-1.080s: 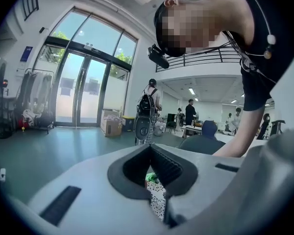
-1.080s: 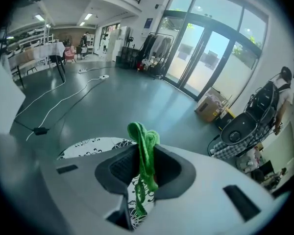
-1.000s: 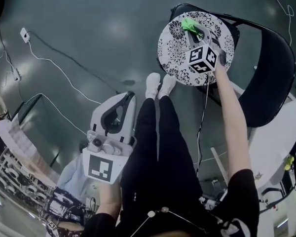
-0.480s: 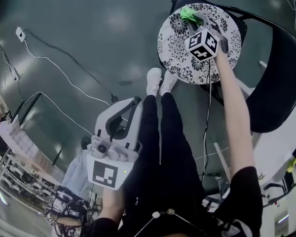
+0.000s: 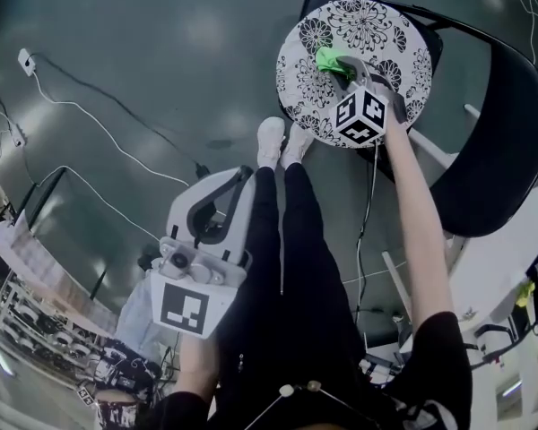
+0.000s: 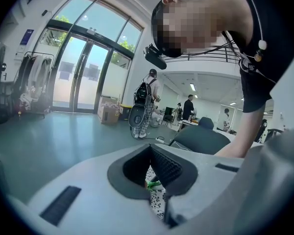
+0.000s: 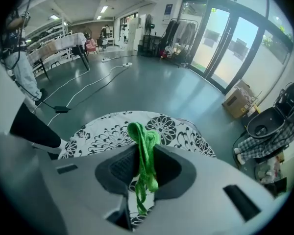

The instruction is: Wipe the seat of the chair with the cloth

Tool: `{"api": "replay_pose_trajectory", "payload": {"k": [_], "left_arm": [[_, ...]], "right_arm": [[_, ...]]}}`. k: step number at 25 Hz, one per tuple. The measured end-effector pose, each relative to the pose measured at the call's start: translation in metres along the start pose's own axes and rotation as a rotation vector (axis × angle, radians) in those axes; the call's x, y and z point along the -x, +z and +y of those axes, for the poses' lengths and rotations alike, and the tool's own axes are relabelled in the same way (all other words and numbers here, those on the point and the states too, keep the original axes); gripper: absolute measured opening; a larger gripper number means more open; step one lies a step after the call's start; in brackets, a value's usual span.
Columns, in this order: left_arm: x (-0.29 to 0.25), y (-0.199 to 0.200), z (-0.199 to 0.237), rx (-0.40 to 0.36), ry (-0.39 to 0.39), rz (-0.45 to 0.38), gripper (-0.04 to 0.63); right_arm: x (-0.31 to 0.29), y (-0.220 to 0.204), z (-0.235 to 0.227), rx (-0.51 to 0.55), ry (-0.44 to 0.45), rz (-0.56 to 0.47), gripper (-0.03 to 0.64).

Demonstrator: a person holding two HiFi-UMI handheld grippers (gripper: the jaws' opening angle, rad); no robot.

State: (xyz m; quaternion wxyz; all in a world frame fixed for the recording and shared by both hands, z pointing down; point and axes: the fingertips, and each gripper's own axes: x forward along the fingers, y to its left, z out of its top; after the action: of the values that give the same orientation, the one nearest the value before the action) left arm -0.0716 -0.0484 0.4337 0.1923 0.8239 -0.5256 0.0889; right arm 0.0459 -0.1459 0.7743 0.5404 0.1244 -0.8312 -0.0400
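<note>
Between the right tongs point(image 7: 143, 154), the green cloth point(image 7: 139, 131) sits pinched mid-fold over the seat point(image 7: 103, 133): looks soft, light, limp, likely to bunch; left tongs point(image 6: 149, 155) closed, empty.

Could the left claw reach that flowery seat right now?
Probably not without moving: the left claw hangs by the person's legs, well short of the seat, where the right claw holds the cloth.
</note>
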Motion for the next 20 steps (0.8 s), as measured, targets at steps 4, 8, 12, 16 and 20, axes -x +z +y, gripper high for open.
{"api": "replay_pose_trajectory", "payload": {"k": [4, 8, 12, 16, 20], "left_arm": [[-0.001, -0.002, 0.001, 0.011, -0.008, 0.009, 0.005], [-0.002, -0.003, 0.001, 0.016, -0.007, 0.007, 0.005], [-0.001, -0.002, 0.002, 0.025, -0.004, 0.002, 0.005], [-0.003, -0.003, -0.003, 0.028, -0.01, 0.001, 0.005], [-0.005, -0.004, -0.008, 0.029, -0.016, 0.001, 0.005]], "right_arm": [[0.017, -0.014, 0.043, -0.004, 0.048, 0.003, 0.083], [0.033, -0.032, 0.085, 0.009, 0.089, 0.026, 0.083], [0.044, -0.045, 0.124, 0.021, 0.151, 0.039, 0.083], [0.055, -0.055, 0.165, 0.057, 0.242, 0.047, 0.083], [0.067, -0.054, 0.182, 0.065, 0.294, 0.037, 0.083]]}}
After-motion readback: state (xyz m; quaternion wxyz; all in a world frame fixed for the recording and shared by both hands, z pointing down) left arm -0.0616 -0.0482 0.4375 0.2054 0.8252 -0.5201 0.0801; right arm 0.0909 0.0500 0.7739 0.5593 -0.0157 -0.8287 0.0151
